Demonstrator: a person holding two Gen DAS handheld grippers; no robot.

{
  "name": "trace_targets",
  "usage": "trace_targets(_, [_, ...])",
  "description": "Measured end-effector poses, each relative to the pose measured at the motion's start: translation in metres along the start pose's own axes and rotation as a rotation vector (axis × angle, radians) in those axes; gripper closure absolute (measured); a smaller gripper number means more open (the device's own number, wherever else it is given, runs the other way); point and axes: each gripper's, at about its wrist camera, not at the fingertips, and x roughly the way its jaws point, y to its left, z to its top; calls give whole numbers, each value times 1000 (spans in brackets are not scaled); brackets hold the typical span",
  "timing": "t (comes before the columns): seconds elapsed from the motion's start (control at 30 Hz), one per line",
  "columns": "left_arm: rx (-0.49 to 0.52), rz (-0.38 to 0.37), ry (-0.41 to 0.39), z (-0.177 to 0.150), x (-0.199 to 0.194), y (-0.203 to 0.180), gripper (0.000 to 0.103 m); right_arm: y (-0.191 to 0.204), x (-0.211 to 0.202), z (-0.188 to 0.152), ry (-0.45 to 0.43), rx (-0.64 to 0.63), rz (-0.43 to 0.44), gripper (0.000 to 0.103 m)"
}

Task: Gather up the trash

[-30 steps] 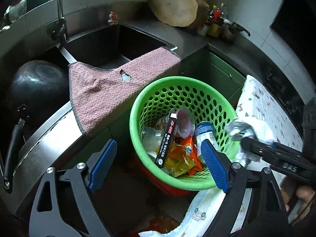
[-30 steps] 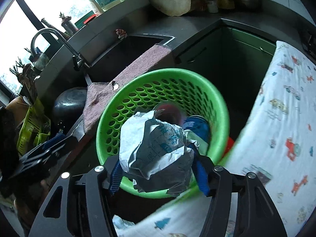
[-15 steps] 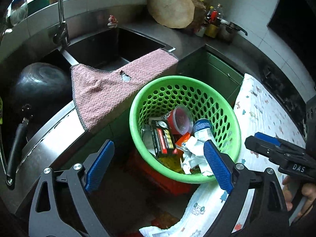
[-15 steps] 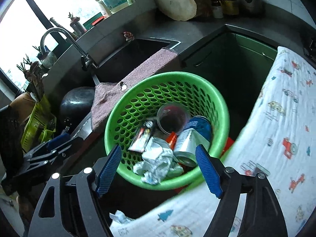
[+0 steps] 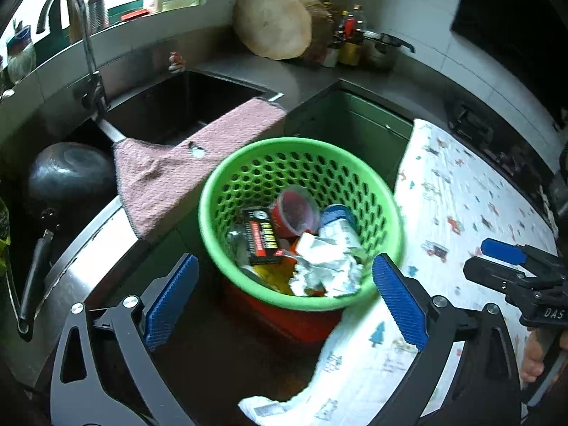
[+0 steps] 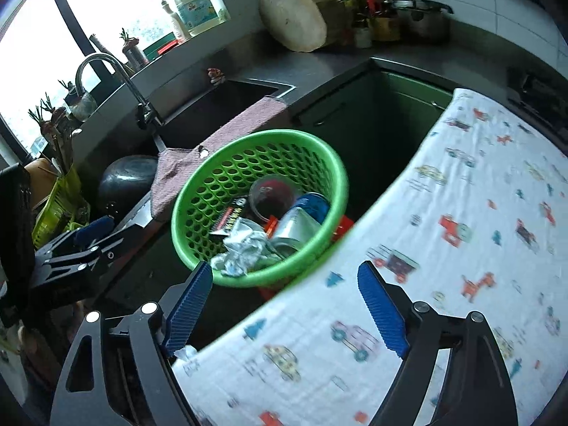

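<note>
Two grippers hang over a kitchen corner, both empty. Left gripper (image 5: 284, 294): jaws wide and opening, nothing between the blue pads, which frame the near rim of the green basket (image 5: 248, 163). Right gripper (image 6: 284, 310): jaws spread and opening, nothing held; a patterned cloth (image 6: 479, 213) lies under its right finger. Trash sits inside the basket: crumpled white paper (image 5: 326, 269) at the near side, a blue-topped can (image 5: 337, 223) on its side, a clear cup (image 5: 294, 209) with red inside, a flat black packet (image 5: 261, 238). Basket rests on something red (image 5: 284, 319), just beside the sink counter. Pink towel (image 5: 170, 177) draped over the sink edge (image 5: 149, 99); dark pot (image 5: 67, 174) to its left.
</note>
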Motion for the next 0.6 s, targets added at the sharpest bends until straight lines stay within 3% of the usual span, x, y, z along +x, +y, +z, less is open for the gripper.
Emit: trace_targets(0.6, [168, -59, -19, -27, -23, -88, 5, -64, -80, -64, -73, 53, -151, 19])
